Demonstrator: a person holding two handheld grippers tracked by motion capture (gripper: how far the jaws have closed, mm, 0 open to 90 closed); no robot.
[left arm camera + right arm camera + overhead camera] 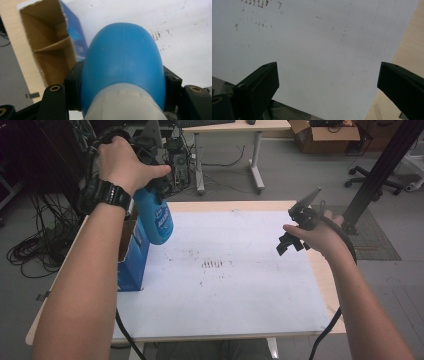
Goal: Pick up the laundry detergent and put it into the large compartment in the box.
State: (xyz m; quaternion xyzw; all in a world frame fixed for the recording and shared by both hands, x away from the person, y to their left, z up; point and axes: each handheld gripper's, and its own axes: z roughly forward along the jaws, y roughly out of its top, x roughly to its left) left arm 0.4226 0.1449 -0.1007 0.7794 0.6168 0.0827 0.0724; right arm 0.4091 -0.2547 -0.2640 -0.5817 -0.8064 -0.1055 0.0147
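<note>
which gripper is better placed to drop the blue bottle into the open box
Left, probably. The left gripper already clamps the blue bottle right beside the open box at the table's left edge. The right gripper is open, empty and across the white mat.

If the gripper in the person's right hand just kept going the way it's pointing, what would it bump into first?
Most likely the white sheet covering the table. The right gripper is open and empty, and its own view looks down onto bare sheet with nothing between the jaws. How far off is unclear.
</note>
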